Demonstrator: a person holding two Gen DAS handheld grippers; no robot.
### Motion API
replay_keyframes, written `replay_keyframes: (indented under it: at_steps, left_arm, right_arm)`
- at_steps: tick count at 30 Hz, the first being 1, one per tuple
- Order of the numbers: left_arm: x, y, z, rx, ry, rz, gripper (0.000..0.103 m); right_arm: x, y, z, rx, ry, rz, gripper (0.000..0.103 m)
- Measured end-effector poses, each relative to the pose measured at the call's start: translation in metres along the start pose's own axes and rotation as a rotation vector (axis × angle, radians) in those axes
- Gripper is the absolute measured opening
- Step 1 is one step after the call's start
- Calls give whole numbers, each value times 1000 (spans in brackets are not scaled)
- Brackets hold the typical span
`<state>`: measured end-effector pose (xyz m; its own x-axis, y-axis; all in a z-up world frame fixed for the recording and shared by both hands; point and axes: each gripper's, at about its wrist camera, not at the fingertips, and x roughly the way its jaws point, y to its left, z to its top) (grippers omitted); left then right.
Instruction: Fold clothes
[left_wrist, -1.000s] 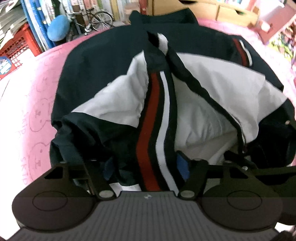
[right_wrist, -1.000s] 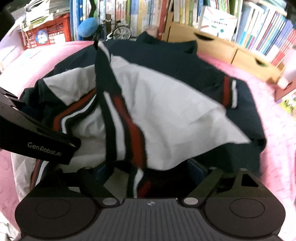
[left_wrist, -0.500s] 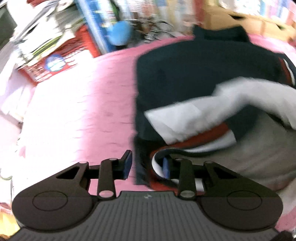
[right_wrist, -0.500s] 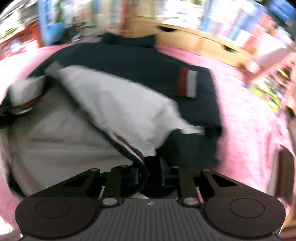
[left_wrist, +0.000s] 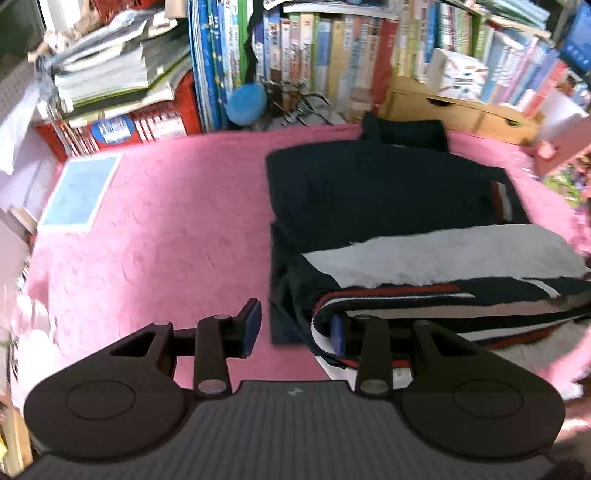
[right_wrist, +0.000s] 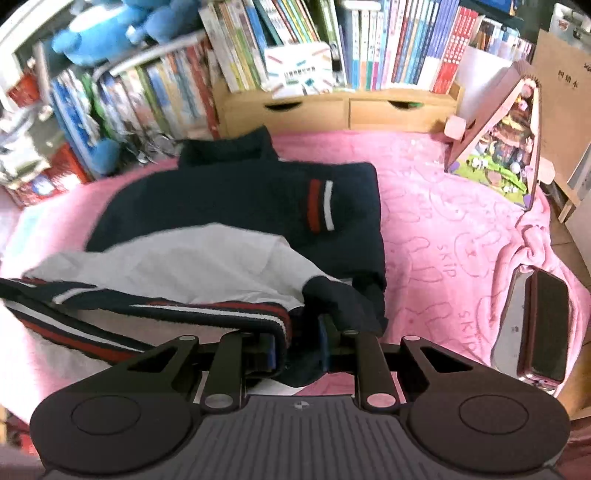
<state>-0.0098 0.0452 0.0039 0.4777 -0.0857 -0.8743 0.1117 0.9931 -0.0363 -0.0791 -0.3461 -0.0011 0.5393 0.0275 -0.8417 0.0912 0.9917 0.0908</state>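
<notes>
A navy jacket (left_wrist: 388, 192) with white lining and red-and-white stripes lies on the pink blanket (left_wrist: 166, 229), collar toward the bookshelves. Its striped bottom hem (left_wrist: 443, 295) is lifted and stretched sideways above the rest. My left gripper (left_wrist: 295, 326) has its jaws opening; the hem's end hangs over the right finger only, and pink blanket shows in the gap between the pads. My right gripper (right_wrist: 297, 347) is shut on the other end of the hem (right_wrist: 207, 310), where the dark fabric bunches between its blue pads. The jacket (right_wrist: 240, 199) fills the middle of the right wrist view.
Bookshelves and a wooden drawer box (right_wrist: 332, 109) line the far edge. A blue sheet (left_wrist: 77, 192) lies on the blanket at left, near a red crate (left_wrist: 122, 125). A phone (right_wrist: 543, 325) and a pink toy house (right_wrist: 509, 147) sit to the right of the jacket.
Both grippers have risen and pulled back from the crumpled jacket, drawing its hem up taut. The right jaws closed on the hem; the left jaws narrowed, and the hem now hangs on one finger.
</notes>
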Motion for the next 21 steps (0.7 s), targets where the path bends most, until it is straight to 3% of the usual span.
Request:
replay_keyframes:
  at_steps: [3, 7, 10, 15, 18, 19, 21]
  left_arm:
    - [-12, 4, -20, 32, 97, -86, 41]
    - [-19, -3, -47, 116, 180, -142, 44]
    - [-33, -6, -46, 125, 166, -159, 44]
    - [-49, 17, -16, 39, 77, -234, 44]
    - [-27, 23, 10, 21, 18, -158, 43]
    - [-13, 21, 18, 36, 16, -92, 43]
    - [12, 15, 31, 83, 22, 23, 43]
  right_arm:
    - [-26, -10, 3, -11, 78, 53, 22]
    - [-34, -24, -7, -21, 212, 63, 23]
    - [-36, -29, -10, 19, 271, 67, 23]
    - [-51, -44, 14, 103, 293, 128, 23]
    - [-42, -53, 39, 139, 274, 135, 33]
    - [-35, -55, 48, 139, 259, 123, 43]
    - [-18, -53, 64, 112, 222, 78, 52]
